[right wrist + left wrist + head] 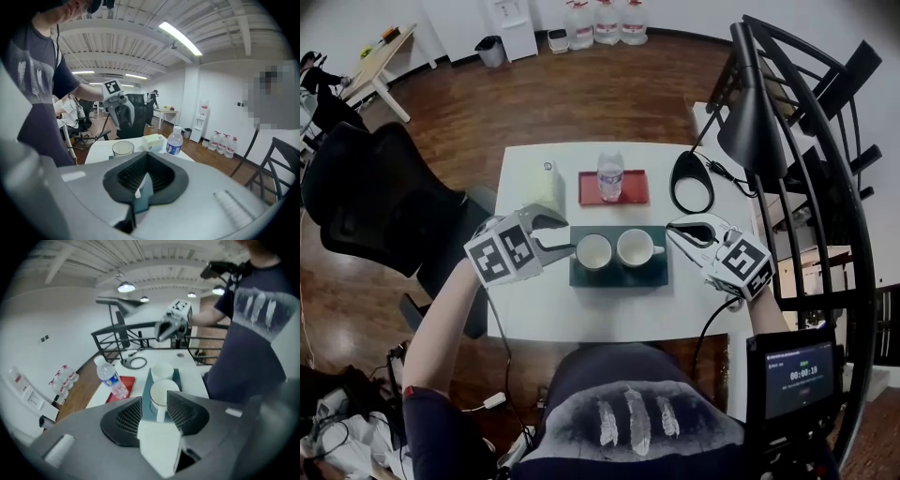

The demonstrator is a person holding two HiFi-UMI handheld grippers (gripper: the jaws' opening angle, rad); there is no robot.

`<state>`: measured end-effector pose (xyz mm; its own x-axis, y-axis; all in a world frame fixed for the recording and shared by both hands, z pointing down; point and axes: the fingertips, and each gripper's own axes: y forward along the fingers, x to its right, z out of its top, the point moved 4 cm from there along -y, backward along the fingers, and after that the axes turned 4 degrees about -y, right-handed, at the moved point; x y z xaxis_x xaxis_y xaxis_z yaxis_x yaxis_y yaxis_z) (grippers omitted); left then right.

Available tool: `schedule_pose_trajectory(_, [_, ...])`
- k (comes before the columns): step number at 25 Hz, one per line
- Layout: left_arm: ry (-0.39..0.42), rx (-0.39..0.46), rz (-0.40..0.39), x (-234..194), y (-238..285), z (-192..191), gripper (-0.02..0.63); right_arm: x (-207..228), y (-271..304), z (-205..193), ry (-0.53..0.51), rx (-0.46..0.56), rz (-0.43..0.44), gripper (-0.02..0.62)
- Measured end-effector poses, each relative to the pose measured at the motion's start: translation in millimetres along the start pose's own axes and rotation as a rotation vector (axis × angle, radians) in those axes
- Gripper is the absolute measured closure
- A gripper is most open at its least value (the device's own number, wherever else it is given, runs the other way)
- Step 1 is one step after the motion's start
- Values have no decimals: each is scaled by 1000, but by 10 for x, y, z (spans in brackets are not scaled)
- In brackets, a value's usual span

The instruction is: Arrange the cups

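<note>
Two white cups stand side by side on a dark green tray [619, 275] in the middle of the white table. The left cup [593, 251] turns its handle toward my left gripper [565, 237]. That gripper hovers above the tray's left end with its jaws apart; the left gripper view shows the same cup [161, 392] below and beyond the open left gripper [154, 400], untouched. The right cup [635, 247] has its handle to the right. My right gripper [672, 230] is just right of the tray, shut and empty; in its own view the right gripper [146, 157] has its jaws together.
Behind the green tray, a water bottle [610, 175] stands on a red tray [633, 189], beside a pale box [542, 180]. A black desk lamp [750, 112] with a cable sits at the table's right rear. A black chair [375, 197] is left of the table, and a metal railing [825, 141] right.
</note>
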<state>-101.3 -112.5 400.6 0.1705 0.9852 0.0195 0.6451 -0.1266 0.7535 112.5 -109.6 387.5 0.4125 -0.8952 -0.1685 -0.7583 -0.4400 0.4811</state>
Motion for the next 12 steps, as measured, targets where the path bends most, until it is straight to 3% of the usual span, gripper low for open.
schedule_pose_trajectory(2, [35,-129,-48,129,270,-279,422,-2,-26,-33,4,-5,-1,592])
schedule_pose_trajectory(6, [94,-284,-105,213,612,-569,422,-11,-49,-93,13,-21,-3,592])
schedule_pose_trajectory(12, [177,-347,-142,209,795,-597,458,-41,-64,-129,14,-31,-5,592])
